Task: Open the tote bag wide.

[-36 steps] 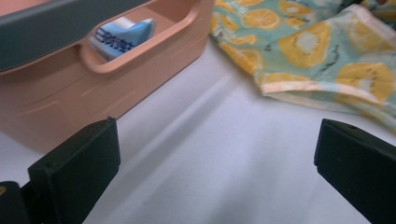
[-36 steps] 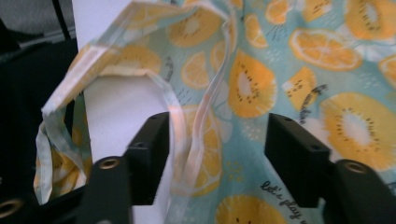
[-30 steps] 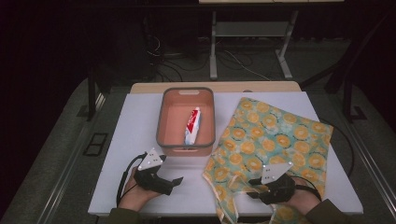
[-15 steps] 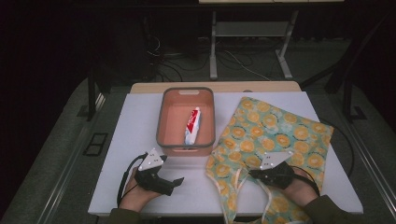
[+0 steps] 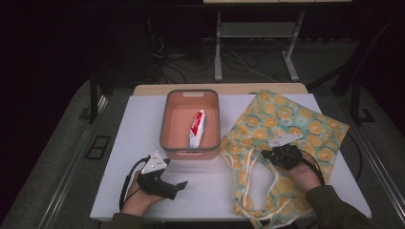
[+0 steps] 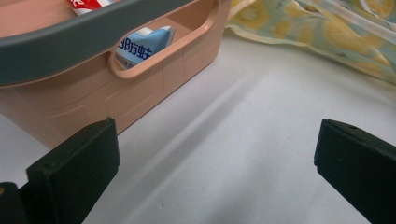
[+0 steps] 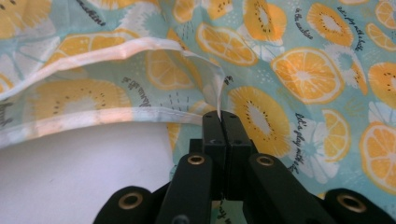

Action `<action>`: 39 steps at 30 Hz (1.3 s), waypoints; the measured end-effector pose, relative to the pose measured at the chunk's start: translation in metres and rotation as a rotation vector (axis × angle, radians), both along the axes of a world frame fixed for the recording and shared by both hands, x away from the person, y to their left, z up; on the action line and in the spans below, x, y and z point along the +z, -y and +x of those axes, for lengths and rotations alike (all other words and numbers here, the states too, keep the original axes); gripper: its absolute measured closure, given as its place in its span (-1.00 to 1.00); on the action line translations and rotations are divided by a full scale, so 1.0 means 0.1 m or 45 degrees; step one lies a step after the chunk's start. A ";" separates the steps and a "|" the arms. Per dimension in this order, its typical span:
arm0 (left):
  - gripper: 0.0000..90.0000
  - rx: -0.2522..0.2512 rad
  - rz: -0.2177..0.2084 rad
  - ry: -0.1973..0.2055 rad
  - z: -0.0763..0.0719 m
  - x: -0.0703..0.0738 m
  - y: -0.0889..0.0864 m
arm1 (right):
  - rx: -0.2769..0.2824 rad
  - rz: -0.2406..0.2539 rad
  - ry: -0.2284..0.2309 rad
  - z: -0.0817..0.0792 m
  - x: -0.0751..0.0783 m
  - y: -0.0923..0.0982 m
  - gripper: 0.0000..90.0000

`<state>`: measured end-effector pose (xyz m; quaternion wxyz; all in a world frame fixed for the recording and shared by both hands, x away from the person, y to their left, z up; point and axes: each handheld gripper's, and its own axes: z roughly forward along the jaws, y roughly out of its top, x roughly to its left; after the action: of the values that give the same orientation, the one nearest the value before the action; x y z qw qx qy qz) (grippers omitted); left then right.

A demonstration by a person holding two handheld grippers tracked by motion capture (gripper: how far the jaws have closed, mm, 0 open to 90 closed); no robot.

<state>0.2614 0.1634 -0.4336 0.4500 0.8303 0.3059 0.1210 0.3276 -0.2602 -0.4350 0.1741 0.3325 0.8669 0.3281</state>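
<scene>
On the right half of the white table, the right gripper has just clamped its jaws on a fold of the fruit-print tote bag near its mouth, probably to lift that edge open. The left gripper rests beside the pink basket, jaws wide and empty, seemingly waiting to fetch the toothpaste tube lying inside.

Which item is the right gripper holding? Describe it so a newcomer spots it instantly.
On the white table, look right of the pink basket that holds a toothpaste tube. The fabric tote bag lies flat there, and the right gripper is shut on its cloth edge. It is the one soft thing, pale teal printed with orange citrus slices, with cream strap handles.
</scene>
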 end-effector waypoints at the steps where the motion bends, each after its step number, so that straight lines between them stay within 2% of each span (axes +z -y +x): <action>1: -1.00 0.001 0.000 0.000 0.00 0.00 0.00 | -0.043 -0.015 0.015 0.03 -0.01 0.01 1.00; 4: -1.00 0.006 0.006 0.000 0.00 0.00 0.00 | -0.084 -0.023 0.026 0.07 -0.01 0.01 1.00; 6: -1.00 0.008 0.004 -0.001 0.00 0.00 -0.01 | -0.106 -0.005 0.029 0.13 0.00 0.00 1.00; 9: -1.00 0.011 0.002 0.000 0.00 0.00 -0.01 | -0.058 0.041 -0.003 0.16 0.00 -0.04 0.93; 10: -1.00 0.009 0.000 -0.001 0.00 0.00 -0.01 | -0.032 0.056 -0.018 0.14 0.00 -0.06 0.74; 12: -1.00 0.009 -0.002 -0.002 0.00 0.00 -0.01 | -0.007 0.086 -0.002 0.09 0.06 -0.05 0.46; 13: -1.00 0.010 -0.001 -0.004 0.00 0.00 -0.01 | 0.038 0.171 -0.022 0.03 0.14 -0.02 0.19; 14: -1.00 0.009 0.000 -0.005 0.00 0.00 -0.01 | 0.038 0.171 -0.022 0.03 0.14 -0.02 0.19; 15: -1.00 0.009 -0.001 -0.005 0.00 0.00 -0.01 | 0.072 0.209 -0.028 -0.07 0.22 0.00 0.01; 16: -1.00 0.010 -0.006 -0.006 0.00 0.00 -0.01 | 0.072 0.209 -0.028 -0.07 0.22 0.00 0.01; 17: -1.00 0.008 -0.010 -0.006 0.00 0.00 -0.01 | 0.133 0.229 -0.027 -0.18 0.28 0.00 -0.13; 18: -1.00 0.005 -0.010 -0.005 0.00 0.00 -0.01 | 0.172 0.236 -0.035 -0.24 0.30 -0.02 -0.15; 19: -1.00 0.002 -0.011 -0.005 -0.01 0.00 -0.01 | 0.172 0.236 -0.035 -0.24 0.30 -0.02 -0.15; 20: -1.00 0.001 -0.012 -0.006 -0.01 0.00 0.00 | 0.235 0.257 -0.037 -0.38 0.33 -0.06 -0.25; 21: -1.00 0.000 -0.012 -0.008 -0.01 0.00 0.00 | 0.276 0.263 -0.045 -0.45 0.33 -0.09 -0.26; 22: -1.00 -0.001 -0.010 -0.009 -0.01 0.00 0.00 | 0.276 0.263 -0.045 -0.45 0.33 -0.09 -0.26; 23: -1.00 -0.001 -0.009 -0.011 0.00 0.00 0.00 | 0.328 0.269 -0.060 -0.57 0.31 -0.15 -0.33; 24: -1.00 -0.001 -0.008 -0.012 0.00 -0.01 0.00 | 0.328 0.269 -0.060 -0.57 0.31 -0.15 -0.33; 27: -1.00 -0.003 -0.009 -0.012 -0.01 -0.01 0.01 | 0.415 0.291 -0.122 -0.72 0.27 -0.28 -0.32; 29: -1.00 -0.004 -0.010 -0.012 -0.01 -0.01 0.01 | 0.442 0.284 -0.132 -0.75 0.25 -0.31 -0.31; 30: -1.00 -0.004 -0.010 -0.012 -0.01 -0.01 0.01 | 0.496 0.255 -0.140 -0.80 0.23 -0.40 -0.23; 34: -1.00 -0.004 -0.013 -0.014 -0.01 -0.01 0.01 | 0.588 0.219 -0.172 -0.89 0.16 -0.55 0.03; 36: -1.00 -0.008 -0.012 -0.015 0.00 -0.01 0.01 | 0.627 0.177 -0.186 -0.92 0.11 -0.62 0.20; 38: -1.00 -0.010 -0.007 -0.016 -0.01 -0.01 0.02 | 0.646 0.157 -0.194 -0.93 0.08 -0.64 0.24; 39: -1.00 -0.011 -0.009 -0.016 -0.01 -0.01 0.02 | 0.665 0.125 -0.208 -0.93 0.05 -0.68 0.38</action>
<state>0.2606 0.1613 -0.4349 0.4513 0.8309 0.3054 0.1127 0.2342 -0.1922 -0.4304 -0.0030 0.1312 0.9174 0.3756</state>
